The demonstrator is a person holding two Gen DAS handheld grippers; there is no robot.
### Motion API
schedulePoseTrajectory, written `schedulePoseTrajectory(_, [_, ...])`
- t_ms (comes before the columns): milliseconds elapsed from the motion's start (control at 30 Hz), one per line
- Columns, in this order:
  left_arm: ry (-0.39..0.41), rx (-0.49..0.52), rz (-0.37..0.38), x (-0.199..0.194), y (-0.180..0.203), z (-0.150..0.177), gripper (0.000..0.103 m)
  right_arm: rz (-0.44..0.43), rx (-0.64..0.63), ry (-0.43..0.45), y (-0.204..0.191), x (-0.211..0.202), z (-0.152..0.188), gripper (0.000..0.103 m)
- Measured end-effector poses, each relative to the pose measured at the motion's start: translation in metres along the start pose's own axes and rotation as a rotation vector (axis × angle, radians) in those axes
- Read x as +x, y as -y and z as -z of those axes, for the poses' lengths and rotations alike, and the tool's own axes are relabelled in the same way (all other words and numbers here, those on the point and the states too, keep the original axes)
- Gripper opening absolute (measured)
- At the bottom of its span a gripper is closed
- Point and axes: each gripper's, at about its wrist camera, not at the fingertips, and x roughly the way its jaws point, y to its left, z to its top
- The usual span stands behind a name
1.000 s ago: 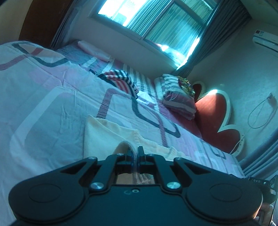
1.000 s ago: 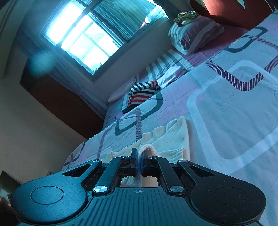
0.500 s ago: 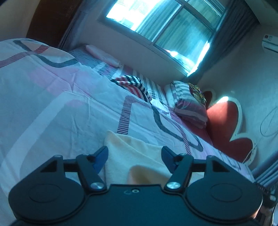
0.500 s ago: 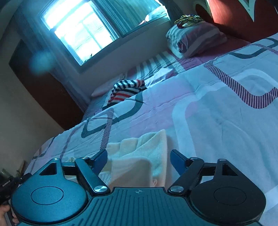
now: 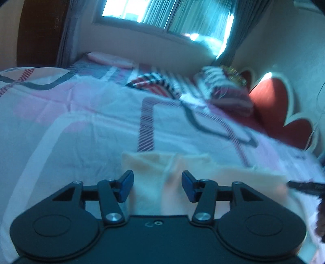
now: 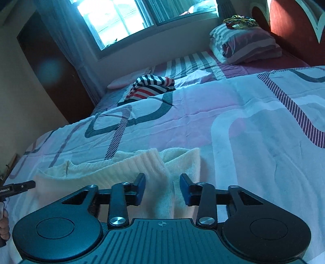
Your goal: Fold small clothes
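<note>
Both pairs of tongs, pressed together on folds of cream cloth a second ago, are now seen let go and lowered toward the bed; after spreading wide, their jaws have just been closing in again.

Left tongs (image 5: 157, 186): jaws spread, blue pads on either side of a raised fold of the cream garment (image 5: 168, 172), no pad seen pressing on it. View blurred.

Right tongs (image 6: 162, 187): jaws spread likewise, a ribbed cuff of the cream garment (image 6: 142, 164) lying between the pads, not pinched.

Cream garment: laid flat on the patterned bedspread (image 6: 254, 132), partly folded, at the near edge of the bed.

Further off: striped garment (image 6: 151, 86) bunched up across the bed, well apart from the cream one; striped pillow (image 6: 245, 43) by the red headboard (image 5: 284, 113); window (image 6: 115, 18) with curtains beyond.
</note>
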Motion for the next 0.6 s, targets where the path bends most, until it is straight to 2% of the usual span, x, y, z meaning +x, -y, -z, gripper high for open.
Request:
schedulePoseTrajectory(167, [-0.066, 0.058, 0.008, 0.015, 0.005, -0.004, 0.049, 0.007, -0.034, -0.035, -0.001, 0.011, -0.006, 0.035])
schedulePoseTrajectory(267, [-0.118, 0.102, -0.002, 0.025, 0.010, -0.002, 0.045, 0.008, -0.051, -0.051, -0.002, 0.017, -0.007, 0.035])
schedulePoseTrajectory(300, [-0.118, 0.116, -0.009, 0.027, 0.012, -0.001, 0.042, 0.005, -0.053, -0.050, -0.002, 0.018, -0.007, 0.035])
schedulePoseTrajectory(367, [-0.123, 0.125, 0.003, 0.028, 0.013, -0.001, 0.027, 0.000, -0.067, -0.054, -0.003, 0.018, -0.006, 0.035])
schedulePoseTrajectory(400, [-0.130, 0.121, 0.016, 0.029, 0.013, -0.001, 0.012, 0.002, -0.081, -0.055, -0.004, 0.018, -0.006, 0.034])
schedulePoseTrajectory(433, [-0.132, 0.119, 0.030, 0.029, 0.013, -0.001, 0.005, 0.002, -0.097, -0.057, -0.005, 0.018, -0.006, 0.029])
schedulePoseTrajectory(467, [-0.125, 0.128, 0.035, 0.028, 0.014, -0.001, 0.003, -0.002, -0.108, -0.063, -0.006, 0.019, -0.005, 0.008])
schedulePoseTrajectory(500, [-0.109, 0.142, 0.031, 0.027, 0.016, 0.000, 0.002, -0.006, -0.123, -0.057, -0.007, 0.017, -0.004, 0.002])
schedulePoseTrajectory(600, [0.020, 0.142, 0.072, 0.006, 0.019, 0.000, 0.002, -0.027, -0.173, 0.046, -0.014, -0.002, -0.004, 0.002])
